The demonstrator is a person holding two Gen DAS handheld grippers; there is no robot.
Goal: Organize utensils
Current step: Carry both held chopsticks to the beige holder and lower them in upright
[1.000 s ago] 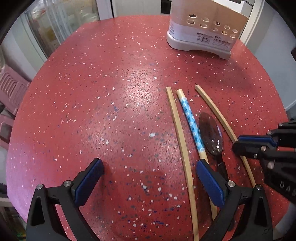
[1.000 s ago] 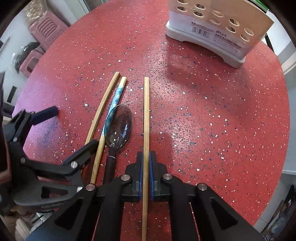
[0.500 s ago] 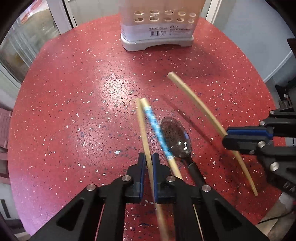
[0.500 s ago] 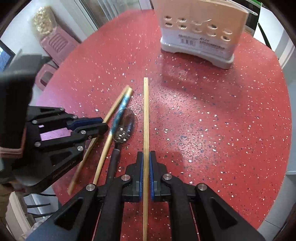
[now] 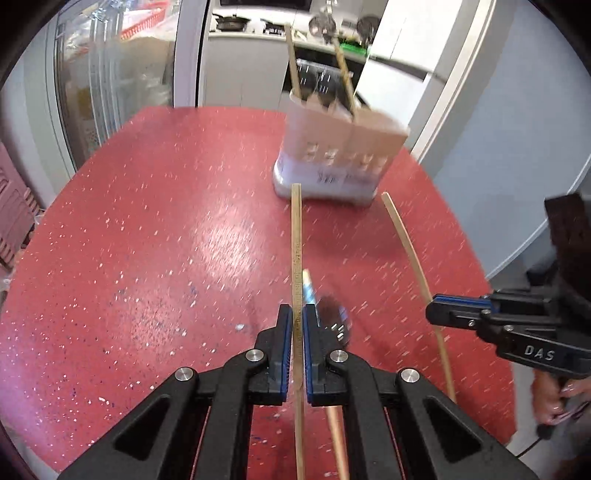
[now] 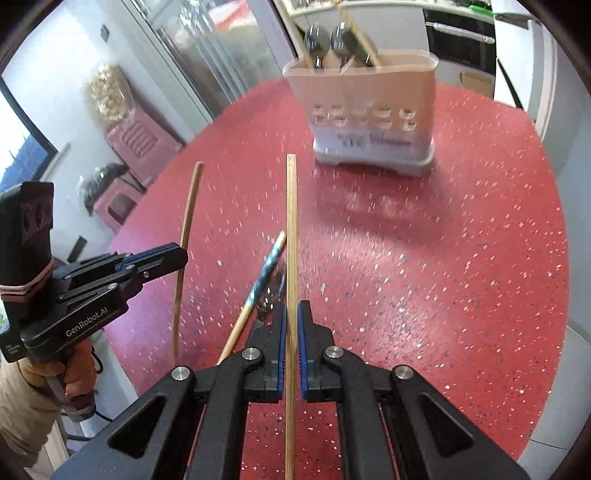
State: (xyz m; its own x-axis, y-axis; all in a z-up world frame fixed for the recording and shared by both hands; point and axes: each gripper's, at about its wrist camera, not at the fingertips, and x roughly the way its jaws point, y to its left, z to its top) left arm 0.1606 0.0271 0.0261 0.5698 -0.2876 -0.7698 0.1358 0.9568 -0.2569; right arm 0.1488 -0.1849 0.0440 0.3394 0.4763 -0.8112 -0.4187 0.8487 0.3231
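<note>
Nearest, the left gripper [image 5: 297,325] has its jaws clenched on a plain chopstick [image 5: 296,236]; the right gripper [image 6: 291,325] grasps its twin [image 6: 291,221]. Both sticks point toward the utensil holder [image 6: 364,110], lifted off the counter [image 6: 443,258]. Short of the holder lie a blue-patterned chopstick [image 6: 264,271] and a spoon [image 5: 332,319]. Tilt each stick upright above a holder compartment before releasing.

Both wrist views low, near, facing forward — sharing utensil holder [image 5: 341,151] [image 6: 373,110], red table [image 5: 147,221] [image 6: 461,240]

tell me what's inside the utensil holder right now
The utensil holder holds two wooden chopsticks and two dark spoons; its walls hide their lower ends.
</note>
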